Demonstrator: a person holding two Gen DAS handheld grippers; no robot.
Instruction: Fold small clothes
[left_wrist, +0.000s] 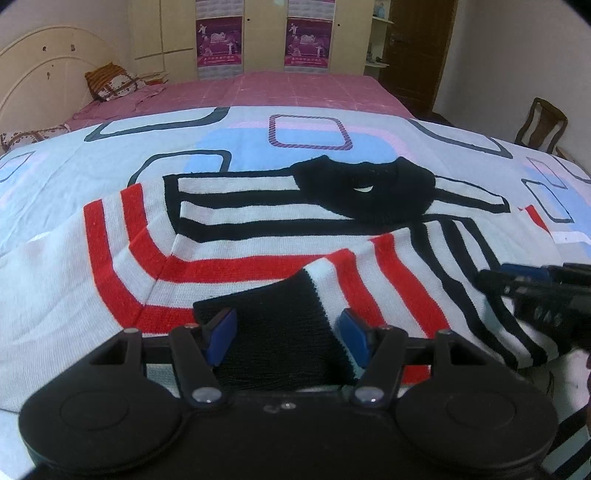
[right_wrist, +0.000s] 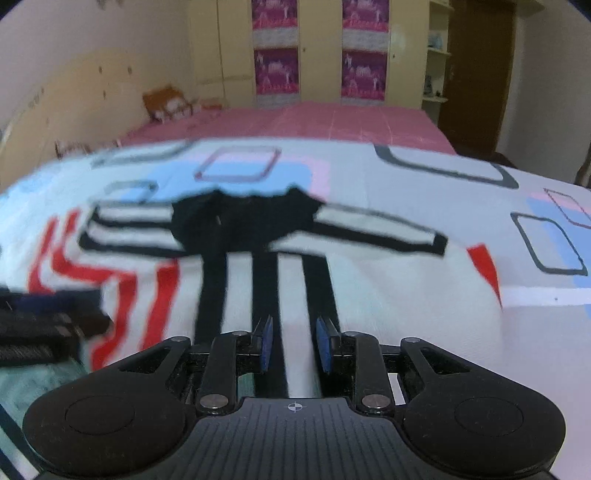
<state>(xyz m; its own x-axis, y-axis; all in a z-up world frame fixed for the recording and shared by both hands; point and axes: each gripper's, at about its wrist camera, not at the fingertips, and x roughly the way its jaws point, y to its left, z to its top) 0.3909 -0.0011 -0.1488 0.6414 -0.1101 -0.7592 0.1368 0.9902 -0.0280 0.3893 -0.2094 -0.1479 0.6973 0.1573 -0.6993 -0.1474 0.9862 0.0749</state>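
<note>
**Just one sweater, two tongs**

Spread on the bed lies one striped sweater. My left tongs stand apart astride its black cuff, not pressing. My right tongs hang slightly parted above the black stripes, empty.

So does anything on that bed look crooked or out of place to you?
Only the striped sweater itself: it lies rumpled and half-folded on the patterned sheet, with one sleeve's black cuff flopped over the red stripes, between the fingers of the left hand-held gripper. Nothing looks torn or spilled.
</note>
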